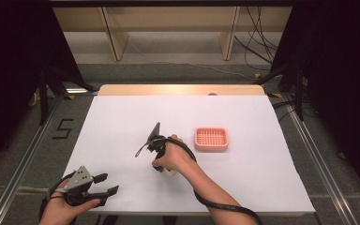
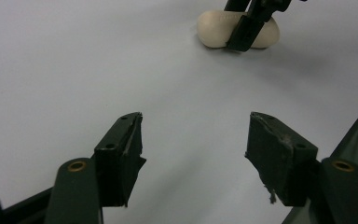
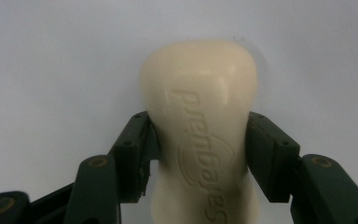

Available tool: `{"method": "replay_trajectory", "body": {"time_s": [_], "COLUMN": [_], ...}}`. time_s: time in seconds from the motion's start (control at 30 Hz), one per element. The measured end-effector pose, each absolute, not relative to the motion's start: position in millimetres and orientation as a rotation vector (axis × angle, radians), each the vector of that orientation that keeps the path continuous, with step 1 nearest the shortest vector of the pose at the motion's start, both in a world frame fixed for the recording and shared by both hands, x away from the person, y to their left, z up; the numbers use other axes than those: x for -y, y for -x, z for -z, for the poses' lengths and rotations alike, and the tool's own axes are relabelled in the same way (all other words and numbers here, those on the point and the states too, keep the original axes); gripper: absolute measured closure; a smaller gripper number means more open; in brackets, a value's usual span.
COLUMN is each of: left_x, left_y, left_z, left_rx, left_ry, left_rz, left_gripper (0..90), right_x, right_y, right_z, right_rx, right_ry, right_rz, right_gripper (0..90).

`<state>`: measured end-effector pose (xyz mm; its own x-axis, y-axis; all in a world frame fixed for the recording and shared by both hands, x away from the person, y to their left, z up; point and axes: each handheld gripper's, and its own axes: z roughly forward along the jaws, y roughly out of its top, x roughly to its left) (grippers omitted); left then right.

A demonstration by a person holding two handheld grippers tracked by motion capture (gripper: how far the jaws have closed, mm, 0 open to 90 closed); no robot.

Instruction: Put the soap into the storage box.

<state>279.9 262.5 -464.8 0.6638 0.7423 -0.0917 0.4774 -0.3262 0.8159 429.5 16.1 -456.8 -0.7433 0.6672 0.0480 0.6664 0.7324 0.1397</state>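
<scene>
As it lies flat, the soap bar [image 3: 199,135] sits clamped between the right tongs [image 3: 199,154].

White sheet [image 1: 122,122] covered most of the counter [image 1: 178,89] (bare wood strip showed along the far edge). Black cables [image 1: 258,42] trailed across the floor behind, by some wooden shelf legs [image 1: 115,35].

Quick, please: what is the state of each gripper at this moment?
Left gripper: open, holding nothing, above the white sheet.
Right gripper: shut on the soap, one jaw on each side of the bar.
</scene>
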Motion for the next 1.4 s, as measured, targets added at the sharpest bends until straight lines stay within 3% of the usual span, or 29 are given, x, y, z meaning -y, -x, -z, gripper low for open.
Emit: {"method": "replay_trajectory", "body": {"time_s": [1.4], "left_x": [-262.6], "left_y": [-280.3], "left_z": [464.7], "left_rx": [-0.929], "left_ry": [-2.001], "left_rz": [-0.393], "left_gripper": [35.4], "right_x": [-10.1], "right_y": [-424.9], "right_z": [457.5], "right_rx": [-2.904], "right_ry": [-1.077], "right_rz": [-0.277], "right_gripper": [50.1]}}
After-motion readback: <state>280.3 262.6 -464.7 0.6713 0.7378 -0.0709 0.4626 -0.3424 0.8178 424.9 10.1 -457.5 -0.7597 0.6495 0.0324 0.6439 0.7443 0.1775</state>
